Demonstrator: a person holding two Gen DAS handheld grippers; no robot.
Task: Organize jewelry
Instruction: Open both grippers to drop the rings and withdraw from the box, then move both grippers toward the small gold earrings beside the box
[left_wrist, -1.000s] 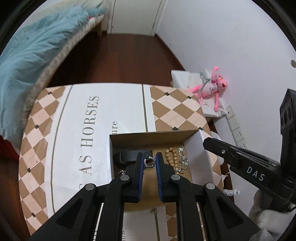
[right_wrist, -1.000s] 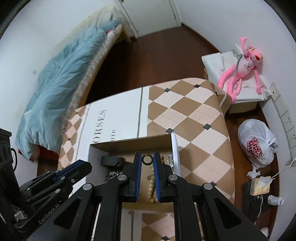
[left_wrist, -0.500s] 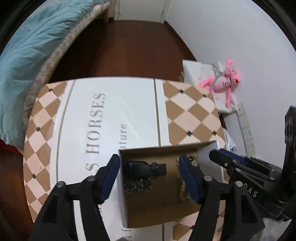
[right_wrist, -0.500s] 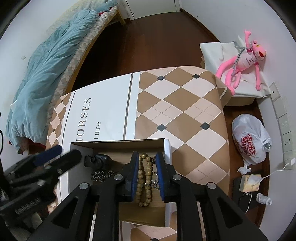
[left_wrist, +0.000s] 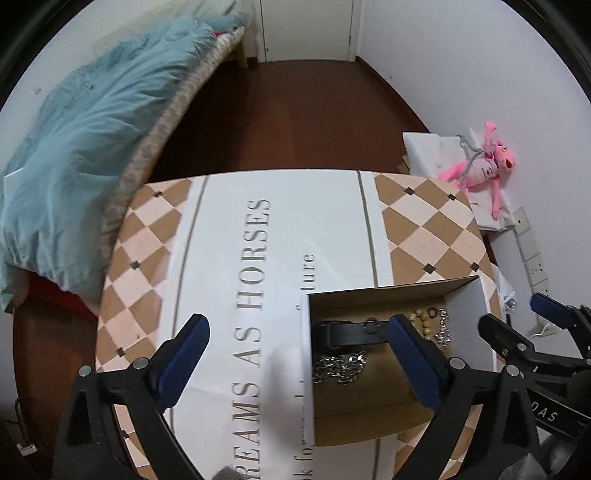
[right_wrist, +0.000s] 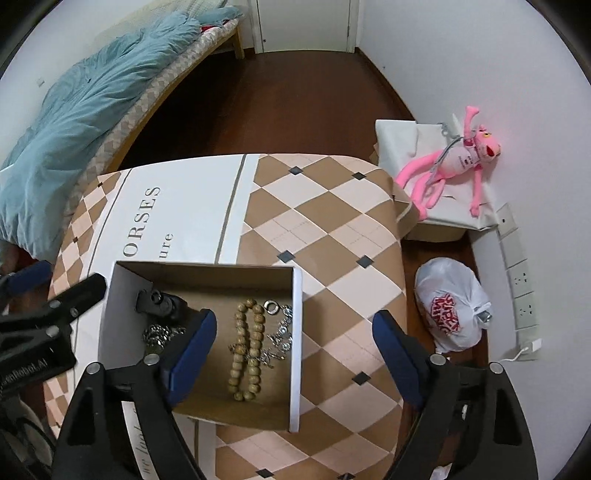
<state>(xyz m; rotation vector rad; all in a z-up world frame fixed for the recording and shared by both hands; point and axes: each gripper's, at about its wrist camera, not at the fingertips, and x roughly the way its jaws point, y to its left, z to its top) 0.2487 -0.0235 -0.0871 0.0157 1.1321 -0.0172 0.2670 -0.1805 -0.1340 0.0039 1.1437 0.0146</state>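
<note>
Both claws, clenched on small metal rings a second ago, now stand released and empty, left claw (left_wrist: 297, 354) and right claw (right_wrist: 293, 345), over the cardboard box (right_wrist: 295, 332) on the patterned surface (right_wrist: 332, 229), wherein lie bead bracelet (right_wrist: 247, 347), ring (right_wrist: 272, 307) and chain (left_wrist: 341, 365).

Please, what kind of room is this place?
Most likely a bedroom at home. A bed with a blue quilt stands by the wall, a pink plush toy lies on a low box, and a table with a printed cloth carries a jewelry box.
</note>
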